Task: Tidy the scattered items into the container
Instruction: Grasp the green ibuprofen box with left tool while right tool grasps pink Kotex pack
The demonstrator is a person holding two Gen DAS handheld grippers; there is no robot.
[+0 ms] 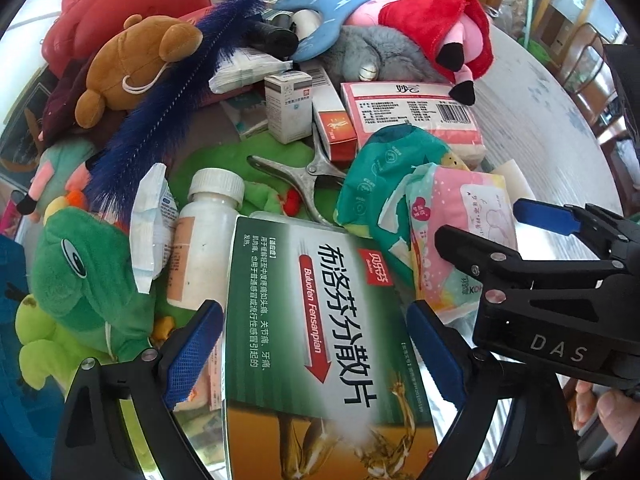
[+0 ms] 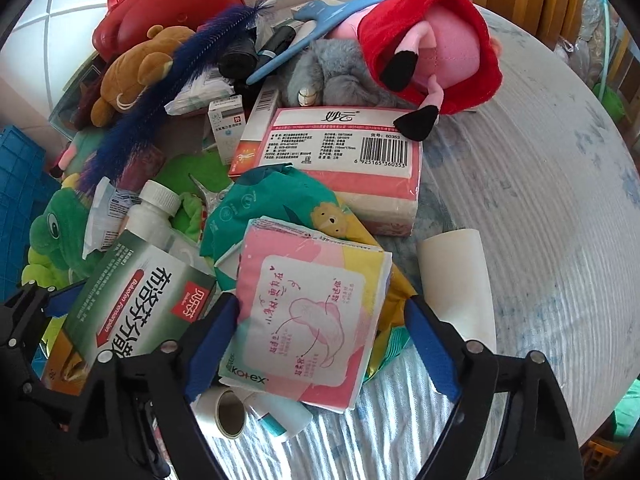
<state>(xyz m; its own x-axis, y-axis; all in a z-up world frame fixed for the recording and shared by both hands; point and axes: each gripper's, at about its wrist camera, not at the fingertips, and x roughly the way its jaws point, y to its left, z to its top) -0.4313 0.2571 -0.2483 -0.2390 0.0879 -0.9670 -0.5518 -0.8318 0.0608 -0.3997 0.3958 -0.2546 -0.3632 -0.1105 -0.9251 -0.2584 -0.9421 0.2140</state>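
Note:
My left gripper [image 1: 314, 308] points down over a green medicine box [image 1: 304, 280]. The box lies between its blue pads, which stand just off its edges. My right gripper [image 2: 322, 302] straddles a pink sanitary-pad pack [image 2: 308, 316]. Its left pad rests against the pack's edge and its right pad stands clear of it, so it is open. Both items lie in a heap of soft toys, boxes and packets on a round table [image 2: 540, 200]. The right gripper [image 1: 480, 222] also shows in the left wrist view, over the same pack.
A blue crate [image 2: 20, 184] sits at the left and a red plastic basket [image 2: 172, 4] at the back. Around lie a white bottle [image 1: 204, 236], a green frog toy [image 1: 80, 272], a pink tissue pack [image 2: 340, 148], a teal packet [image 2: 272, 200], metal tongs [image 1: 308, 176] and a cardboard tube [image 2: 456, 280].

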